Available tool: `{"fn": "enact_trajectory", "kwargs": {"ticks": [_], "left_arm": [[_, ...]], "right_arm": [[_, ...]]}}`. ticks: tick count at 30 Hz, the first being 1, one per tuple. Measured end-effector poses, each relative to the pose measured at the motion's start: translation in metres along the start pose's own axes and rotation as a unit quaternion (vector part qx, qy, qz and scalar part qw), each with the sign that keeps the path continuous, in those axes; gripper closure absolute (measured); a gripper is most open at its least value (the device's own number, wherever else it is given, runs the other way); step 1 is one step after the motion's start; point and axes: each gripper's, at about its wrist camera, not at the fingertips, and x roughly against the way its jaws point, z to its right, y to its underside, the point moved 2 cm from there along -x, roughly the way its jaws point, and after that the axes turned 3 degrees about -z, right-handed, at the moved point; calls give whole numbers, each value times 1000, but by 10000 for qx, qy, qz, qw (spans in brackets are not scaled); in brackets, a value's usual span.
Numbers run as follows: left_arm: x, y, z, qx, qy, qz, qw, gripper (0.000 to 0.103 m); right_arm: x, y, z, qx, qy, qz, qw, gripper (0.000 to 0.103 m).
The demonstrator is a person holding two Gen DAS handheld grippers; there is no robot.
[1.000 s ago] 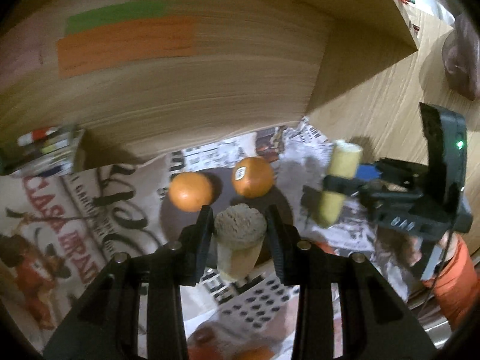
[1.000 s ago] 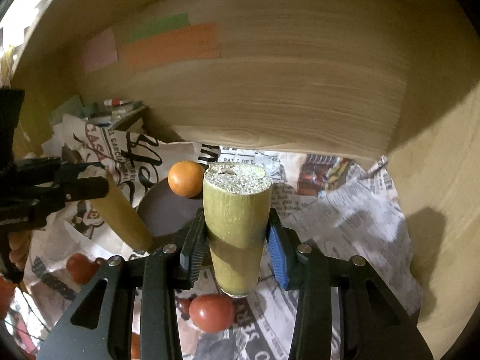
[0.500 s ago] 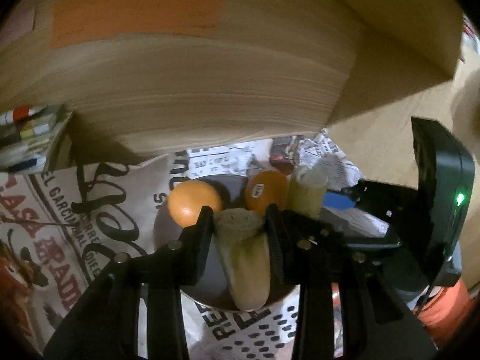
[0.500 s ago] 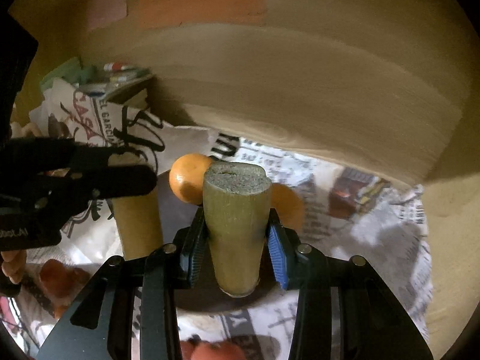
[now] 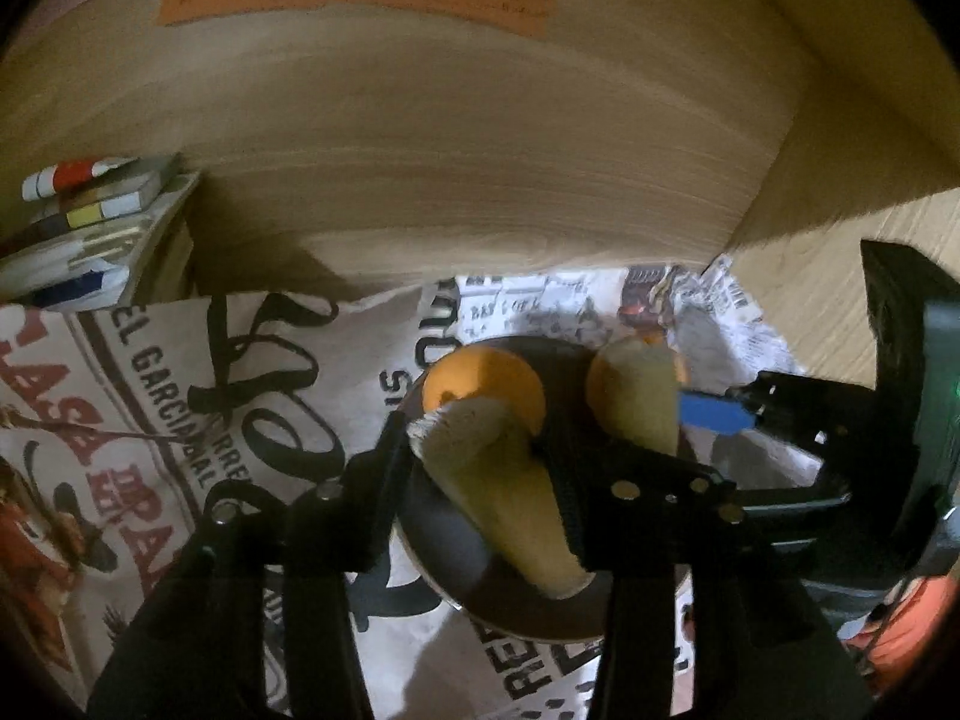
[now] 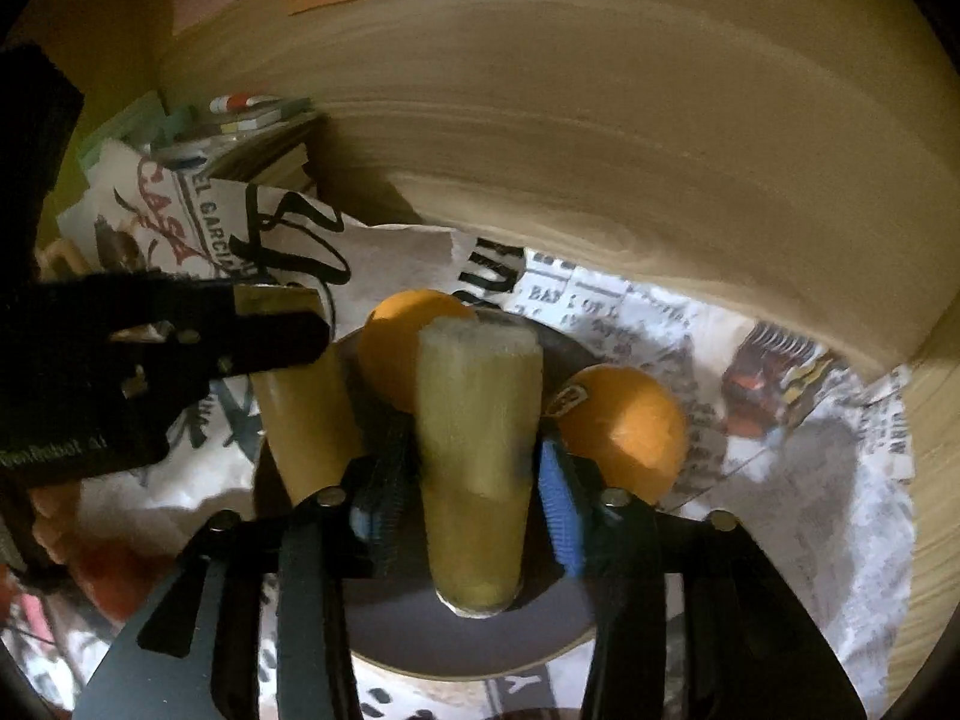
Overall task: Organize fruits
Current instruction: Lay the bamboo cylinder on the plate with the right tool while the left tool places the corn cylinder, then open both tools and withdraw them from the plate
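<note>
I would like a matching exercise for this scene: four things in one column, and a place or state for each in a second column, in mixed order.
Things:
1. yellow-green sugarcane piece with fibrous cut end
2. round orange with a small sticker
3. dark round plate
4. stack of books

Places or states:
A. lies on the printed newspaper, under the fruit
B. stands against the wooden panel, far left
C. held between the fingers of the right gripper
D. rests on the plate, right of the cane

Pairs: 1-C, 2-D, 3-A, 4-B
</note>
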Motion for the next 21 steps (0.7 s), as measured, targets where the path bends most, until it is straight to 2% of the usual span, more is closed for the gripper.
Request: {"fn": "enact_trajectory", "kwargs": {"ticks": [2, 3, 6, 8, 11, 16, 21], "left_arm": [[-6, 6, 3, -202, -166, -126, 9996, 44], [-8, 10, 1, -254, -225, -152, 9993, 40], [-9, 16, -8, -179, -118, -364, 9991, 40], [-5, 19, -9, -217, -139, -360, 9990, 40], [11, 22, -1, -391, -235, -188, 9988, 40], [54, 25, 23, -691, -491, 325, 9959, 35], [99, 34, 39, -740, -635, 764, 9923, 29]], "right_arm": [[1, -1, -1, -91, -188, -40, 9998, 45], [2, -1, -3, -77, -206, -16, 9998, 44], [10, 2, -13, 220, -30, 135, 9997, 40], [16, 5, -15, 216, -17, 203, 9996, 40], [27, 9, -12, 76, -64, 321, 9994, 40], [52, 17, -6, -201, -4, 597, 9980, 40], [84, 28, -6, -416, 3, 897, 9951, 39]]}}
